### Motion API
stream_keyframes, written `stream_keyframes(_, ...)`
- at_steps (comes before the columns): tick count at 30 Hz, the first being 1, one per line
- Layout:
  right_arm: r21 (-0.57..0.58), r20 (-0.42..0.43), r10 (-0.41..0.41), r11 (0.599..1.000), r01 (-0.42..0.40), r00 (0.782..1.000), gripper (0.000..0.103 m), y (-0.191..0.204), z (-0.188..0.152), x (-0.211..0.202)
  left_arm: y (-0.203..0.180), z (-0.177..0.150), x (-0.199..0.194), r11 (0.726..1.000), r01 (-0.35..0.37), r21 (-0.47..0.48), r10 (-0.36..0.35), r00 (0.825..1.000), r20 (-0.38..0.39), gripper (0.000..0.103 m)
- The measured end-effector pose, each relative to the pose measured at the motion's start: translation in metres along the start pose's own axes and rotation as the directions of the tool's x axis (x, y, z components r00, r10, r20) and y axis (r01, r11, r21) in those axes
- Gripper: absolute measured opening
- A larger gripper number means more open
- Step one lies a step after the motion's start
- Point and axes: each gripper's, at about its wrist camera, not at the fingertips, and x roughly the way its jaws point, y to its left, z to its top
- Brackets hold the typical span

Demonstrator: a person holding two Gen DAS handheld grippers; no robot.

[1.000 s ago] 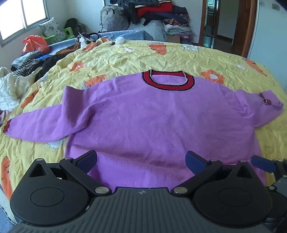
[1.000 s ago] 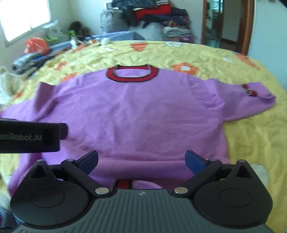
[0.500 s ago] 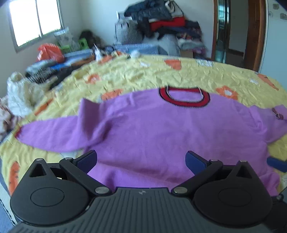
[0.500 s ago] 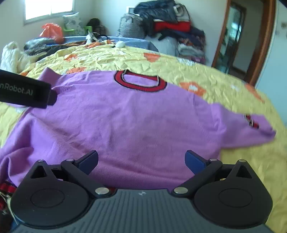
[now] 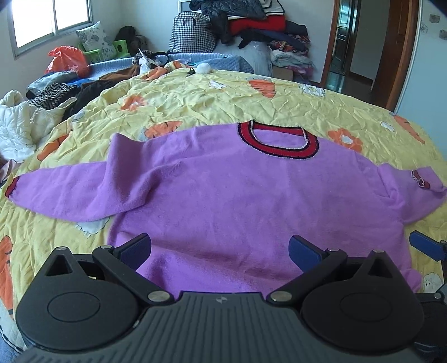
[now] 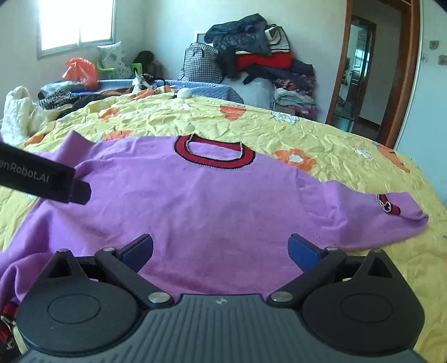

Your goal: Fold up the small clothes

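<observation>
A purple sweater (image 5: 237, 201) (image 6: 212, 201) with a red and black collar (image 5: 279, 141) (image 6: 215, 155) lies spread flat on a yellow bedspread (image 5: 223, 97) (image 6: 307, 139). Its left sleeve (image 5: 64, 192) stretches out sideways; its right sleeve (image 6: 377, 217) ends in a red cuff. My left gripper (image 5: 219, 251) is open above the hem, holding nothing. My right gripper (image 6: 220, 250) is open too, over the lower middle of the sweater. The left gripper's body (image 6: 42, 178) shows at the left edge of the right wrist view. A blue fingertip (image 5: 424, 245) of the right gripper shows at the right of the left wrist view.
Loose clothes (image 5: 56, 92) and a white quilted item (image 5: 14, 125) lie at the bed's far left. A stack of clothes (image 5: 251, 25) and a checked bag (image 5: 192, 33) stand beyond the bed. An open doorway (image 5: 360, 47) is at the back right.
Both grippers have pulled back and lifted a little, so more of the sweater and room shows. They stay open. The sweater has not moved.
</observation>
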Motion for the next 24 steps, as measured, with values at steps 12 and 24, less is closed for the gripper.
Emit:
stream_keyframes(12,0.000,0.005,0.054,0.999,-0.054,0.999,0.103,0.005,-0.001,0.001,-0.002,0.002,0.004,1.000,0.003,0.003,-0.003,1.000,-0.021,0.103)
stream_keyframes(24,-0.029,0.020,0.056,0.998,-0.056,0.998,0.103,0.005,-0.004,0.001,-0.012,0.000,0.014,1.000,-0.009,0.028,0.010,0.999,-0.046,0.103)
